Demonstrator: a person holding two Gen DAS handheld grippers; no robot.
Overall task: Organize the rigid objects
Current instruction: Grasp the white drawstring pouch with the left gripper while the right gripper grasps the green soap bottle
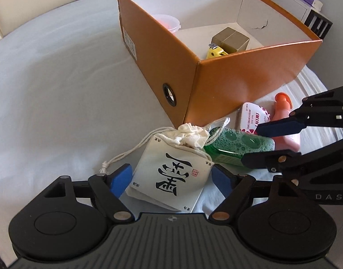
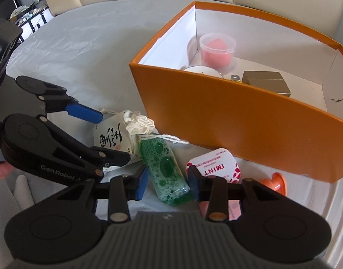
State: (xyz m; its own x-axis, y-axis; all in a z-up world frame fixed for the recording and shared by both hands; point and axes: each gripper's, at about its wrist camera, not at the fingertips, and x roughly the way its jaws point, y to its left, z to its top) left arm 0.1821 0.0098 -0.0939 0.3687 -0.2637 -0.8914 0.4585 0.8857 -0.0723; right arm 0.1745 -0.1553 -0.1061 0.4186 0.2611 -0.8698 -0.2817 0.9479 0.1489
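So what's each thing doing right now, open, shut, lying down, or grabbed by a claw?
Orange box: open, no lid.
Cloth pouch: drawstring tied, lying between the open left claw.
Green bottle: lying down, between the right claw; grip unclear.
Mint tin: shut, lying flat.
Clear cup: upright in box.

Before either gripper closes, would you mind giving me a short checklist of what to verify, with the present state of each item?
1. Left gripper open around the drawstring pouch: ok, its pads stand clear on both sides.
2. Right gripper straddles the green bottle: ok.
3. Right pads pressing on the bottle: cannot tell; a gap seems to show on each side.
4. Bottle free of the pouch: not ok, the pouch's cord lies over its top end.
5. The two grippers clear of each other: cannot tell, they work very close together.
6. Room in the orange box: ok, bare floor shows beside the gold box.
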